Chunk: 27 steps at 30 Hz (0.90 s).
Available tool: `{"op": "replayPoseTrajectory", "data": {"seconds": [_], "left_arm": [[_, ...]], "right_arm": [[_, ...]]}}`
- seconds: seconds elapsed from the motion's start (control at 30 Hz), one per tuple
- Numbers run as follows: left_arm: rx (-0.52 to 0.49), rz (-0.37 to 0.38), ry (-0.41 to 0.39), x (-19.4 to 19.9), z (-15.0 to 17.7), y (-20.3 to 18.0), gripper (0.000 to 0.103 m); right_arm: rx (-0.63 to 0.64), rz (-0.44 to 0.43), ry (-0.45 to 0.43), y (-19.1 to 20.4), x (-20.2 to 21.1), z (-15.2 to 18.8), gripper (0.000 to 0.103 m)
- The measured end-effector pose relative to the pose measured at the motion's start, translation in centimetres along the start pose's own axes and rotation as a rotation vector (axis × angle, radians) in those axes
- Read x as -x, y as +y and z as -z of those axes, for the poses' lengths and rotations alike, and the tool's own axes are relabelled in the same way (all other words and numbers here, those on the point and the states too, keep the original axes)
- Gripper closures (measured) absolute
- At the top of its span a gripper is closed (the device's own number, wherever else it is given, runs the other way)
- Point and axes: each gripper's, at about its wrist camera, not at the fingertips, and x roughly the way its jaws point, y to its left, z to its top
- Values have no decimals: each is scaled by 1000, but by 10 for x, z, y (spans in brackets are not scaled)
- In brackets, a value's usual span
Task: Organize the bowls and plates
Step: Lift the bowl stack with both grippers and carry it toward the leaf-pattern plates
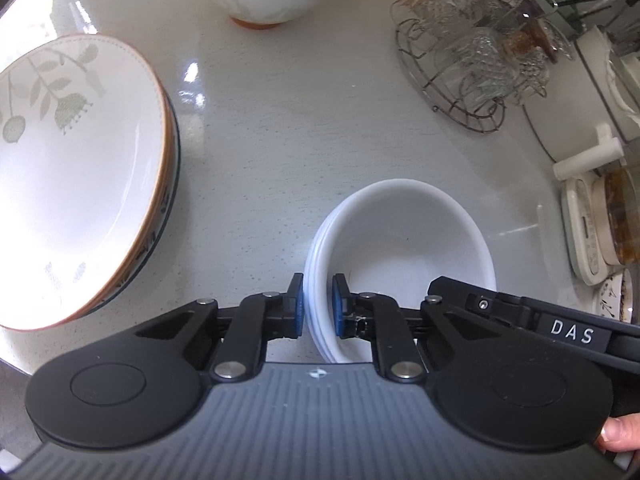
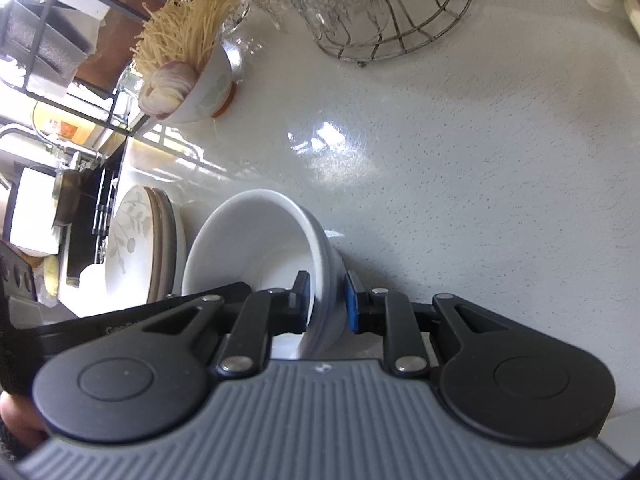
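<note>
1. While both pinch the stack of white bowls (image 1: 404,248), the left hand-held gripper (image 1: 318,304) and the right hand-held gripper (image 2: 327,304) are nearly closed on opposite rims.
2. It sits on the tabletop (image 1: 300,128), beside the plates (image 1: 80,168).
3. An uneven lift could tip it, and the smooth bowls might slip.

Left wrist view: looks forward and down along its fingers, close over the stack of plain white ceramic bowls (image 1: 404,248), upright horizon.
Right wrist view: same bowls (image 2: 256,248) close up, from their opposite side, frame rolled sideways.
Shared: bowls, leaf-patterned plate stack (image 1: 76,168) (image 2: 136,244) beside them, wire glass rack (image 1: 460,76) (image 2: 384,12) beyond.
</note>
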Motion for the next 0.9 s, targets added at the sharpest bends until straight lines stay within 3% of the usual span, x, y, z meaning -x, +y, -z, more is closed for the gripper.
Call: {"op": "replayPoseTrajectory", "data": {"seconds": [0.9], "left_arm": [[-173,126,-21,76,-32,28,87]], "right_arm": [[-47,21,-151,68,38,13,82]]}}
